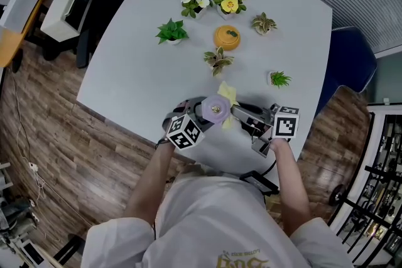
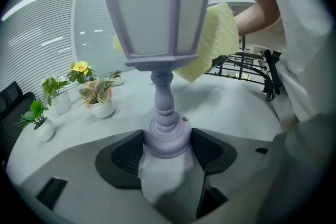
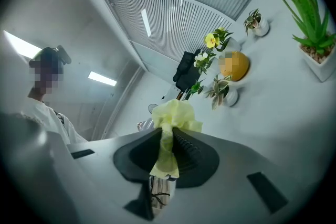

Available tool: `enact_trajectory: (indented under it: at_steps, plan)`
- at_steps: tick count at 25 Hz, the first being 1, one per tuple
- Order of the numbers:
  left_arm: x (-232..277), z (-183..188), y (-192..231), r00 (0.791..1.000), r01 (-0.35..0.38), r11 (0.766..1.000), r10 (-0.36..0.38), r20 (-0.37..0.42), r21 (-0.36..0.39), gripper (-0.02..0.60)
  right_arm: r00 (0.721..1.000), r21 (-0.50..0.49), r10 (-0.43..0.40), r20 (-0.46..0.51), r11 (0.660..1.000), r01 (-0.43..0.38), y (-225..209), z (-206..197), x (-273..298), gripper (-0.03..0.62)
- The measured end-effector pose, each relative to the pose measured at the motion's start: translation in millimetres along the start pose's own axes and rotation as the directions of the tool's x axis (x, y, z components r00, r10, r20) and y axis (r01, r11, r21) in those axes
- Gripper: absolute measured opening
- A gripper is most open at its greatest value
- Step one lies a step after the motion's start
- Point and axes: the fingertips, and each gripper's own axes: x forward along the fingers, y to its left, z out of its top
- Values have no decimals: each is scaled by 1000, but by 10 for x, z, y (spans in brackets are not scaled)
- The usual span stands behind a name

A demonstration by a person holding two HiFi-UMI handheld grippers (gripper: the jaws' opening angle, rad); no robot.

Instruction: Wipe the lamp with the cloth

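Note:
A lilac lantern-style lamp point(image 2: 163, 18) stands upright on the white table point(image 1: 138, 66). My left gripper point(image 2: 167, 145) is shut on its round base, the dark pads pressing both sides. From above the lamp's top point(image 1: 215, 108) shows between the two grippers. My right gripper point(image 3: 169, 152) is shut on a yellow cloth point(image 3: 170, 122), bunched between its pads. In the head view the cloth point(image 1: 227, 95) lies against the lamp's right and far side, with the right gripper point(image 1: 242, 115) just right of the lamp. In the left gripper view the cloth point(image 2: 214, 38) hangs behind the lamp's shade.
Several small potted plants point(image 1: 171, 31) and an orange pot point(image 1: 227, 37) stand on the far half of the table. A green succulent point(image 1: 279, 78) sits close to my right gripper. A blue chair point(image 1: 348, 59) is at the right, a white box point(image 1: 65, 9) at the left.

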Motion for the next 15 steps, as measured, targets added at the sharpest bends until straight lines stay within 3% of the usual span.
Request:
enact_trajectory:
  at_steps: [8,15]
  plan:
    - [6,-9,-4,1000,-1,1000,1,-1,1,296,993,-29,-95,-70,995,93,-156,-150,22,71]
    - [3,-4,-9,1000,-2,1000,2,0,1,296,995,-45,-80,-60,996,77,-71,-146,-11,71]
